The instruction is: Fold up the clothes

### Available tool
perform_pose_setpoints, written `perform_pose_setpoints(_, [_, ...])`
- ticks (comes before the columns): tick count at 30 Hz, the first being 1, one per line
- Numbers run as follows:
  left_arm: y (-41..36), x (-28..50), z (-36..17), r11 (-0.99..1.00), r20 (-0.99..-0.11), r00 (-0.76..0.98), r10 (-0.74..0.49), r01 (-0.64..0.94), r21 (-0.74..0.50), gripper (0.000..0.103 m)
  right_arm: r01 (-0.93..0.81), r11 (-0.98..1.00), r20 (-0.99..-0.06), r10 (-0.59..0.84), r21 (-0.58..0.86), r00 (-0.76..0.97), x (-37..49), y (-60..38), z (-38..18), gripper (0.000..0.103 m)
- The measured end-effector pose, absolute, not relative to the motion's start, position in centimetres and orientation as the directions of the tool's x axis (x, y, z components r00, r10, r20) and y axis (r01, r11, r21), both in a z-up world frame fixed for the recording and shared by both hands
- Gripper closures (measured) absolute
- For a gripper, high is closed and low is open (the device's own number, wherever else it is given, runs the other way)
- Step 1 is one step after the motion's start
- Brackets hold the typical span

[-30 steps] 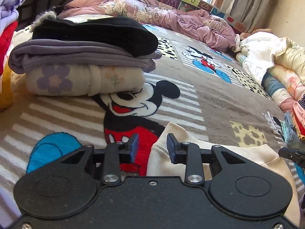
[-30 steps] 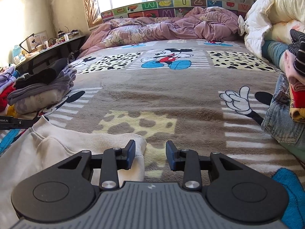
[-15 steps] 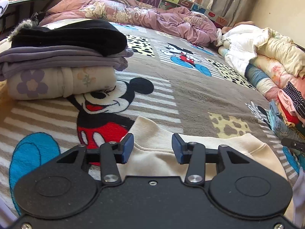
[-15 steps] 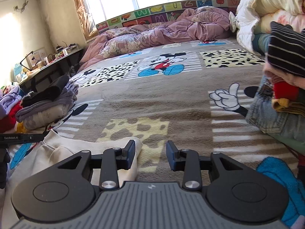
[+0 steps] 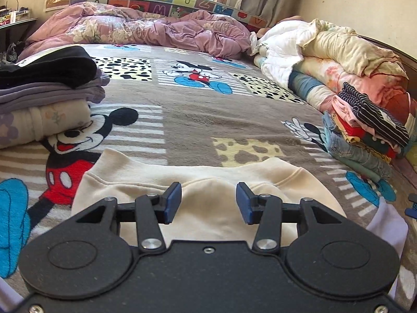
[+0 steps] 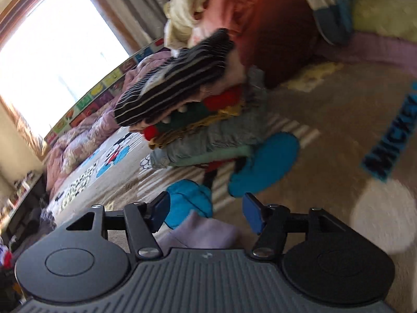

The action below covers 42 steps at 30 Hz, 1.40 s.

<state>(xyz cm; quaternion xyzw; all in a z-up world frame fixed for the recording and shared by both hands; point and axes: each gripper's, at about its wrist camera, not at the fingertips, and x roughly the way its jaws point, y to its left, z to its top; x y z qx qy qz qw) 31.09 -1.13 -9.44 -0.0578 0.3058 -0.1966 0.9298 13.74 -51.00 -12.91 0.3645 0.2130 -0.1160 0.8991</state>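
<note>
Progress: early-to-mid | done: folded stack of black, grey and floral clothes (image 5: 49,96) on bed's left | pending: cream fleece sweatshirt (image 5: 208,195) flat, unfolded on brown cartoon-print bed blanket (image 5: 208,120) | left gripper (image 5: 208,202) spread, empty, above it | right gripper (image 6: 206,212) spread, empty, facing mixed clothes pile (image 6: 198,112).

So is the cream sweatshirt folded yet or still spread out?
Spread out. The cream sweatshirt lies flat on the blanket, collar showing, under the open left gripper; no fold visible, near part hidden.
</note>
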Motion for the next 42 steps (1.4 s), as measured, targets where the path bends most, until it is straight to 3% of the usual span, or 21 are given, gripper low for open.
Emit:
perform_pose_setpoints(4, [-2.7, 28.6, -9.1, 0.904, -0.545, 0.722, -0.427, 0.362, -0.229, 0.058, 0.335, 0.599, -0.452, 0.05, 0.727, 0.891, 13.0, -52.2, -16.1, 0.041])
perform_pose_setpoints(11, [-6.6, 21.8, -8.4, 0.883, -0.532, 0.71, -0.462, 0.427, -0.196, 0.054, 0.312, 0.56, -0.427, 0.083, 0.767, 0.901, 13.6, -51.6, -17.1, 0.041])
perform_pose_setpoints(17, [-11.7, 14.1, -8.4, 0.83, -0.507, 0.701, -0.502, 0.555, -0.053, 0.047, 0.302, 0.605, -0.441, 0.092, 0.737, 0.893, 14.9, -49.7, -16.8, 0.047])
perform_pose_setpoints(22, [-16.8, 9.2, -10.7, 0.748, -0.534, 0.693, -0.485, 0.644, 0.157, 0.044, 0.301, 0.591, -0.43, 0.087, 0.748, 0.899, 15.4, -49.9, -17.2, 0.056])
perform_pose_setpoints(28, [-19.8, 6.5, -12.9, 0.676, -0.542, 0.718, -0.437, 0.659, 0.329, 0.044, 0.275, 0.608, -0.416, 0.102, 0.745, 0.904, 14.7, -50.1, -17.5, 0.06])
perform_pose_setpoints(34, [-21.3, 5.7, -15.1, 0.627, -0.554, 0.751, -0.358, 0.633, 0.454, 0.044, 0.274, 0.601, -0.408, 0.096, 0.751, 0.908, 14.6, -50.4, -17.7, 0.081])
perform_pose_setpoints(38, [-21.9, 5.9, -15.8, 0.607, -0.549, 0.772, -0.319, 0.612, 0.508, 0.06, 0.254, 0.609, -0.383, 0.089, 0.751, 0.919, 14.5, -50.3, -17.4, 0.089])
perform_pose_setpoints(41, [-22.2, 6.2, -16.2, 0.606, -0.55, 0.782, -0.295, 0.598, 0.525, 0.078, 0.227, 0.619, -0.355, 0.091, 0.752, 0.93, 14.3, -50.1, -16.9, 0.091])
perform_pose_setpoints(42, [-22.3, 6.2, -16.3, 0.607, -0.547, 0.786, -0.289, 0.592, 0.531, 0.089, 0.221, 0.619, -0.347, 0.088, 0.754, 0.934, 14.2, -50.2, -16.8, 0.091])
